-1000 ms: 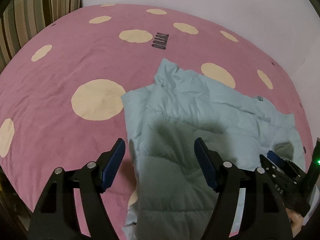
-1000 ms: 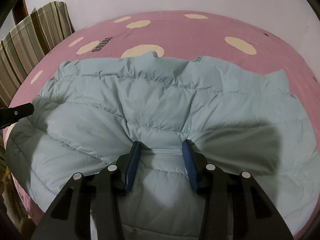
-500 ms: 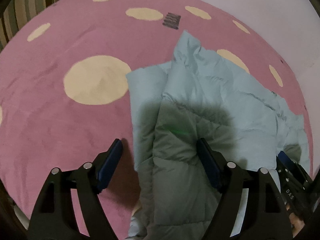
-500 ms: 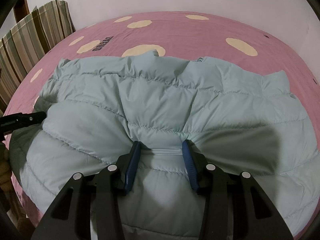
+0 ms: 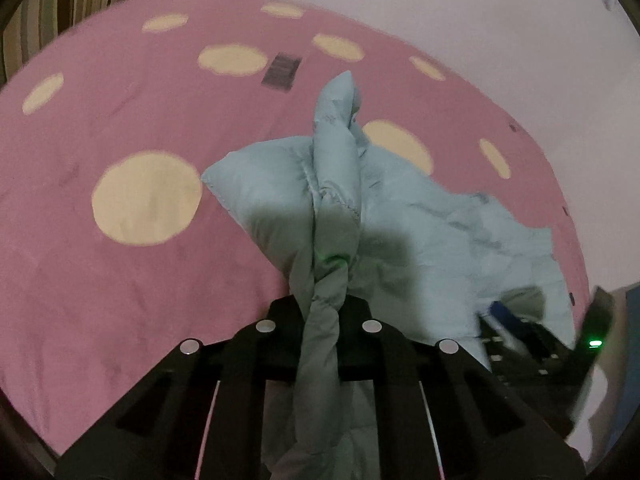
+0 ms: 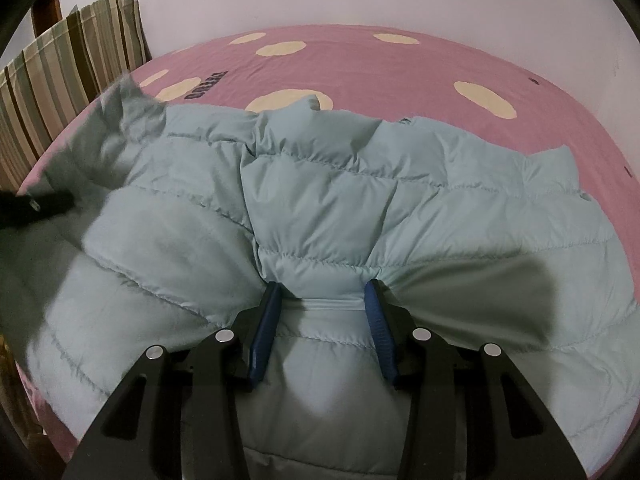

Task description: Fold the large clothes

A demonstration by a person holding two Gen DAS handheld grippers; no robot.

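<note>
A pale blue quilted puffer jacket lies spread across a bed covered by a pink sheet with cream dots, its far edge reaching toward the wall and a striped pillow off to the left. The left tongs are closed tight on a bunched ridge of the jacket's edge, which stands up in a twisted roll between them and lifts off the sheet. The right tongs sit partly open, with a puffed band of the jacket's near hem pressed between their blue pads; they appear to pinch it, though how firm that hold is cannot be told from this angle. The jacket looks light, soft and springy, with a smooth shell that is likely slippery, so a shallow pinch may slide off and any fold will tend to puff back open. Better holds are probably the stitched seams or the hem, where the filling is thin and the cloth gathers firmly. With one side raised by the left tongs, the step in hand seems to be carrying that side across the body of the jacket.
</note>
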